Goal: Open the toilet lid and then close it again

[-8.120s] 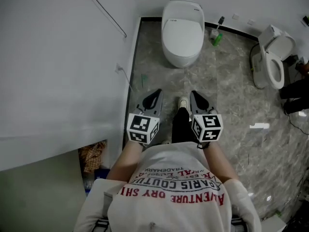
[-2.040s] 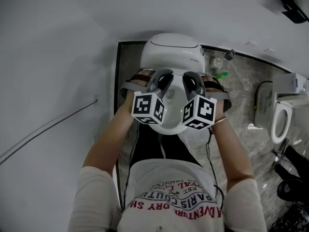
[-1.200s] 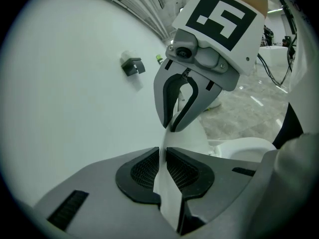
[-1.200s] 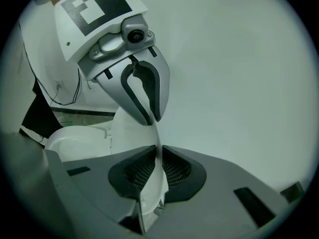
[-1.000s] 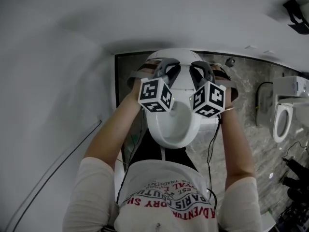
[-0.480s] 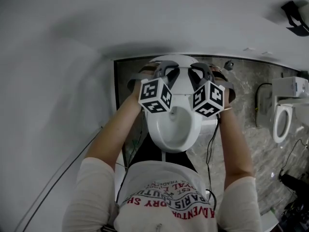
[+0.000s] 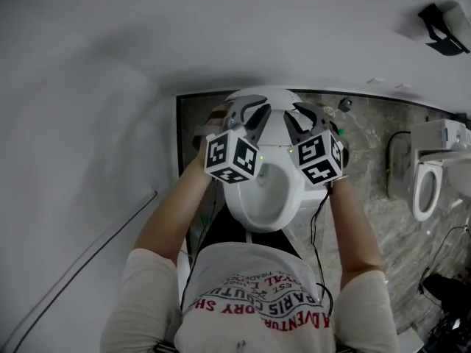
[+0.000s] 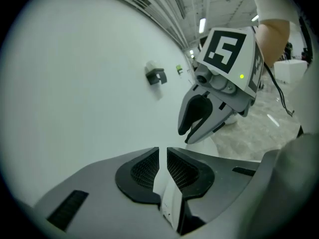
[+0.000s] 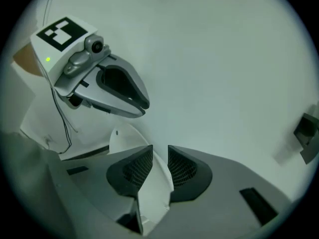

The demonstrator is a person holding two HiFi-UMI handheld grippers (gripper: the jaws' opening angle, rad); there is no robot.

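A white toilet stands below me in the head view, its seat and bowl (image 7: pixel 265 197) uncovered and its lid (image 7: pixel 274 120) raised toward the wall. My left gripper (image 7: pixel 246 107) is shut on the lid's upper edge; in the left gripper view the thin white lid edge (image 8: pixel 169 203) fills the gap between the left gripper's (image 8: pixel 163 153) pads. My right gripper (image 7: pixel 298 116) sits on the same edge further right. Its jaws have just been opening: the lid edge (image 9: pixel 149 193) still lies between the right gripper's (image 9: pixel 160 153) pads, which stand a little apart from it.
A pale wall (image 7: pixel 88 123) runs close along the left and behind the toilet, with a thin cable (image 7: pixel 96 248) on it. A grey marble floor (image 7: pixel 368 145) spreads to the right, where a second toilet (image 7: pixel 427 175) stands. A small dark fitting (image 7: pixel 441 17) hangs on the far wall.
Both grippers have risen slightly along with the lid's edge and rolled, so their marker cubes now face differently. The gap between the right gripper's jaws has widened.
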